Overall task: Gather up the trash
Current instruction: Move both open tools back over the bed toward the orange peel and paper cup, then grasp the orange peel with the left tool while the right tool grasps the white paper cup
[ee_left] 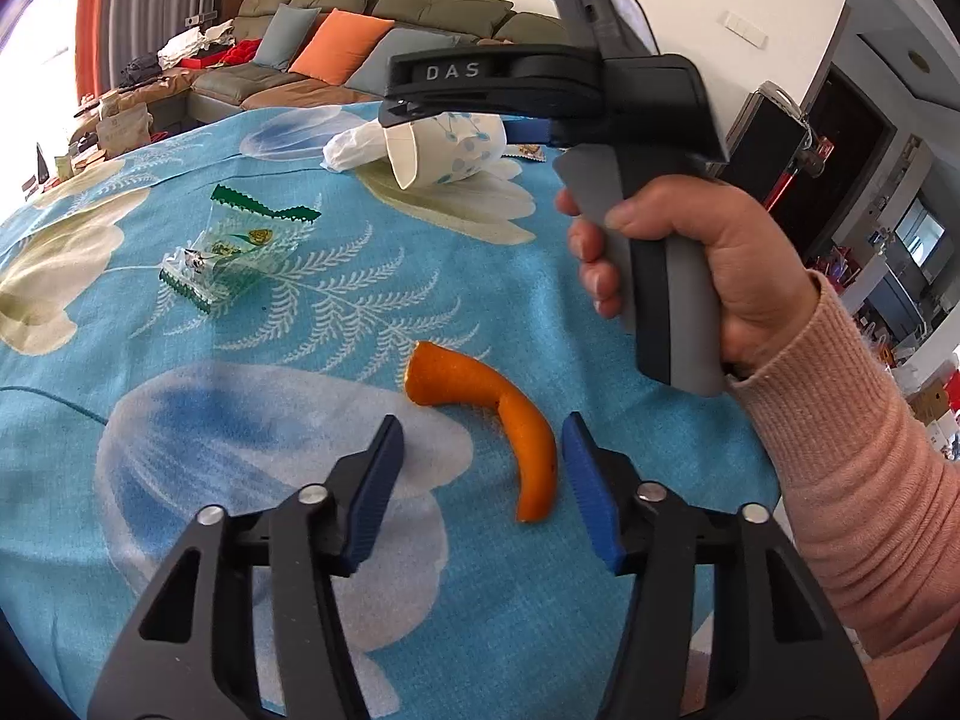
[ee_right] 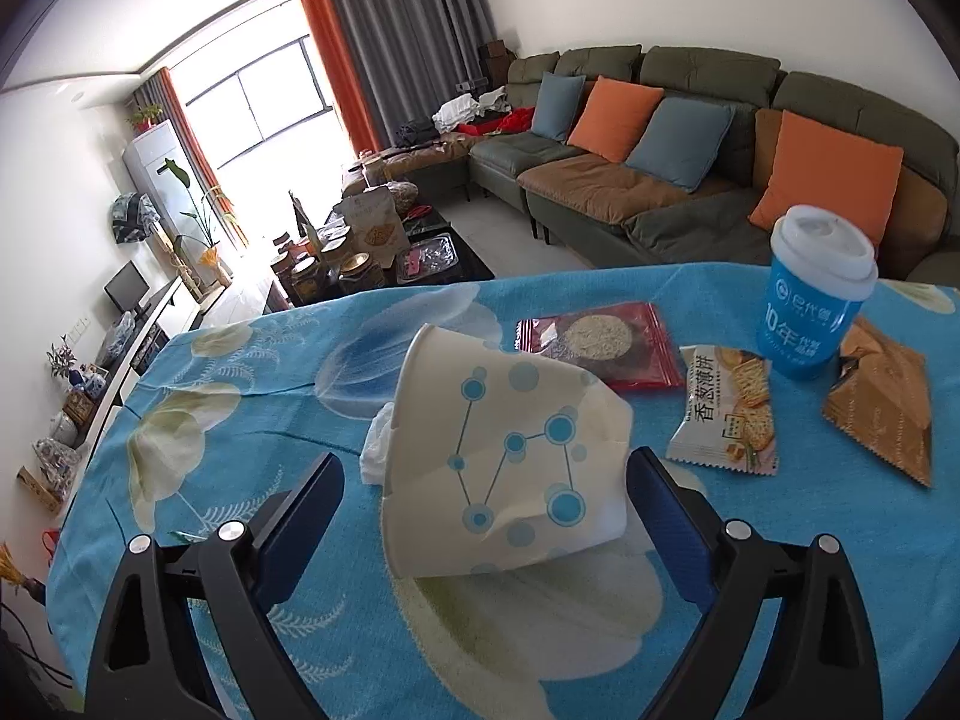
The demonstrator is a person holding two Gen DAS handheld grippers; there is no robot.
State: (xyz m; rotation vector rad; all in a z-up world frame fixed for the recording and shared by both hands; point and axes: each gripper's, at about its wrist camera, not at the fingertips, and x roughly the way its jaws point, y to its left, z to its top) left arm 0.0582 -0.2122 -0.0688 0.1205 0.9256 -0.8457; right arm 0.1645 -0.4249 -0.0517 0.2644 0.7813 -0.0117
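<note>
A curved orange peel (ee_left: 522, 420) lies on the blue flowered tablecloth (ee_left: 150, 330) between the fingers of my left gripper (ee_left: 480, 474), close to the right finger; the pads do not press on it and the gripper is open. A crushed white paper cup with blue dots (ee_right: 504, 462) lies on its side between the wide-spread fingers of my right gripper (ee_right: 480, 510). It sits near the right finger, with a clear gap to the left one. In the left wrist view the same cup (ee_left: 450, 150) lies under that gripper, which a hand (ee_left: 690, 276) holds.
A crumpled white tissue (ee_right: 378, 444) lies against the cup. A clear wrapper with green edges (ee_left: 234, 252) lies to the left. Behind the cup are a red wrapper (ee_right: 600, 342), a cracker packet (ee_right: 726, 414), a lidded blue cup (ee_right: 810, 300) and a brown wrapper (ee_right: 882, 402).
</note>
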